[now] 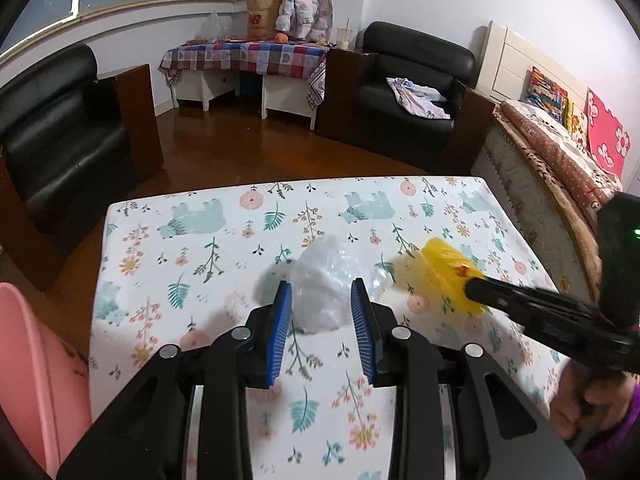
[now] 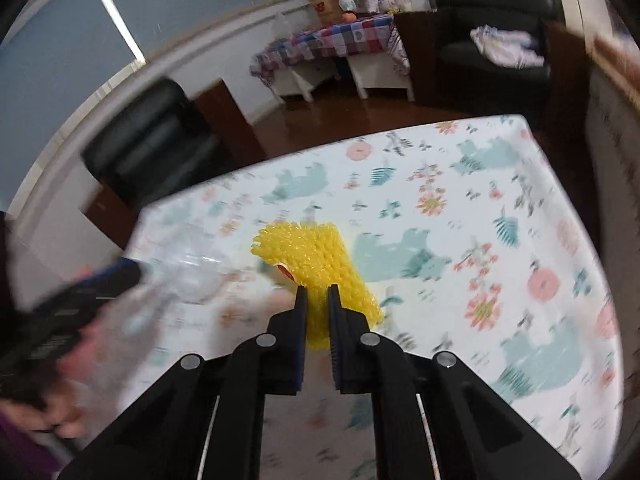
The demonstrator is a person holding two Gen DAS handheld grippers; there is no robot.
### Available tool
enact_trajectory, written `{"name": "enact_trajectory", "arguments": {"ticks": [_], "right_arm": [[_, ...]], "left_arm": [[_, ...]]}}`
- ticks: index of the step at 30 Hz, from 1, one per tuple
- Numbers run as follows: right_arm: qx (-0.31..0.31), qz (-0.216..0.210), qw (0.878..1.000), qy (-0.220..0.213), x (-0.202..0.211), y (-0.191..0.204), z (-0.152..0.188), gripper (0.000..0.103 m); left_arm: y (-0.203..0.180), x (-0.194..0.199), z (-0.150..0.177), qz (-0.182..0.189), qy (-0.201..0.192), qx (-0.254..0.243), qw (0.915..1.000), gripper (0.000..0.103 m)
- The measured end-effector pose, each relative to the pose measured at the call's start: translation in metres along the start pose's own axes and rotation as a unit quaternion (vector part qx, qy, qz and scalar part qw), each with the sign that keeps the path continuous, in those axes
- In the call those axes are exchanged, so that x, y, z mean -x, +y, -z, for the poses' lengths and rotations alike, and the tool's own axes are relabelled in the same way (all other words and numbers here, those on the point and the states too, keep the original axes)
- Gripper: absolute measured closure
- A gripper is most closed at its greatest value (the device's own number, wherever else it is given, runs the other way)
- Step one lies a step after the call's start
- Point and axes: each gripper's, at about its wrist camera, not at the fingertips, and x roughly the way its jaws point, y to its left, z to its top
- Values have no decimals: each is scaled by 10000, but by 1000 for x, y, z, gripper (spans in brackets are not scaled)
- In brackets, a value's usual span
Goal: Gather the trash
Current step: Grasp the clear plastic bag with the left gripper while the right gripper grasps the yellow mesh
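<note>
A crumpled clear plastic bag (image 1: 326, 286) lies on the table with the floral cloth (image 1: 200, 240). My left gripper (image 1: 320, 300) is open, its blue pads on either side of the bag's near end. My right gripper (image 2: 318, 296) is shut on a yellow foam net wrapper (image 2: 316, 256) and holds it just above the cloth. In the left wrist view the right gripper (image 1: 470, 286) reaches in from the right with the yellow wrapper (image 1: 444, 268) at its tip. The clear bag shows blurred at the left of the right wrist view (image 2: 188, 272).
A pink bin (image 1: 36, 368) stands at the table's left near corner. Black armchairs (image 1: 60, 148) stand beyond the table on the left and at the back (image 1: 412, 92). A bed (image 1: 560, 152) runs along the right. A side table with a checked cloth (image 1: 248, 56) is at the back wall.
</note>
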Motion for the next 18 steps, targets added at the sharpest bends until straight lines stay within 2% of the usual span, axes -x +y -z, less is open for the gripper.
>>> {"name": "enact_trajectory", "arguments": {"ticks": [4,5,6,7,10,12,18], "right_arm": [[-154,-109,9998,-107,6,0,8,94],[-131,-65,9998,-130,7,2,9,94],[-83,-7,9998,-159,7,3,11,94],[-43,32,9998,-166,7,3,12,94],[47,189,9996,-228,7,3,16,94],[87,297,9993,-232,4,1,18,94],[-133,194,9996,-134,-2,-8,18,94]], "left_arm": [[2,-12,-8,86,-56,172,9998,72],[2,-14,-9,78,-66,193,9998,69],[3,-19,-10,79,-42,234,9997,60],[3,-25,-9,75,23,276,9996,57],[1,-37,-4,59,197,313,9993,56],[-2,-38,2,97,120,316,9994,55],[-9,-29,9,33,46,249,9997,56]]}}
